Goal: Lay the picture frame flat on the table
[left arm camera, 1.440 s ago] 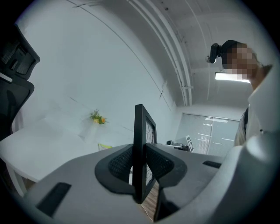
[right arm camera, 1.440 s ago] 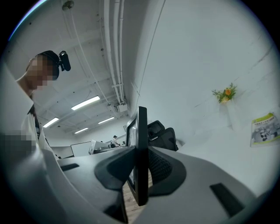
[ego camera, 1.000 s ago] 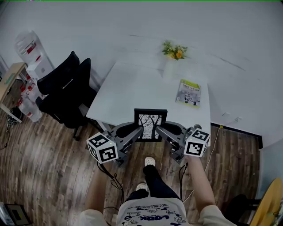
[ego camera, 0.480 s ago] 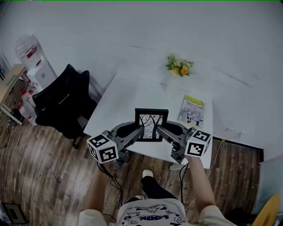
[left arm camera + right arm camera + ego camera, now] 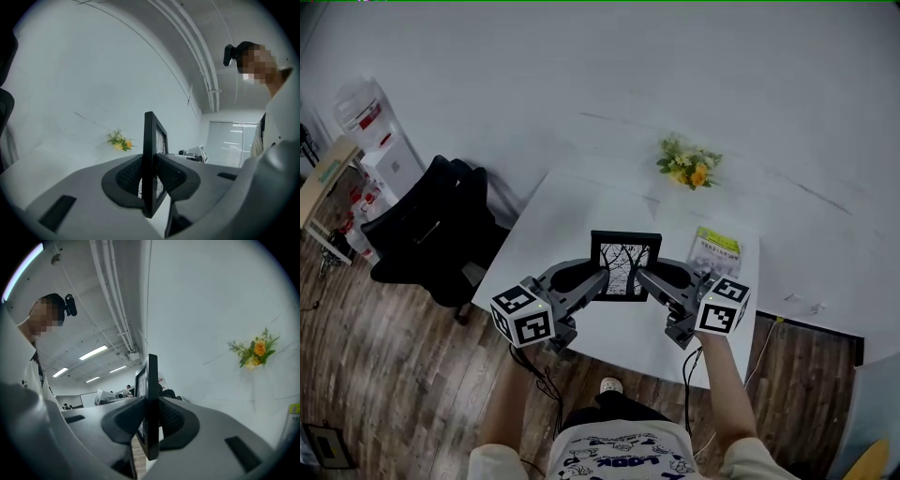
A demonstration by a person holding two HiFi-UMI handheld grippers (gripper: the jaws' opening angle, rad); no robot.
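1 picture frame [image 5: 624,266] stands upright over the near part of 1 white table [image 5: 567,211], clamped by 2 grippers: the left gripper [image 5: 598,279] on its left edge, the right gripper [image 5: 645,277] on its right edge. Farther back on the table are 1 flower bunch [image 5: 689,165] and 1 booklet [image 5: 717,251].

Black picture frame [image 5: 625,267] w/ b&w tree print (white table [image 5: 562,234])

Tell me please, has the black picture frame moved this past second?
Yes: the black picture frame moved inward from the white table's near edge, now level with the green booklet.
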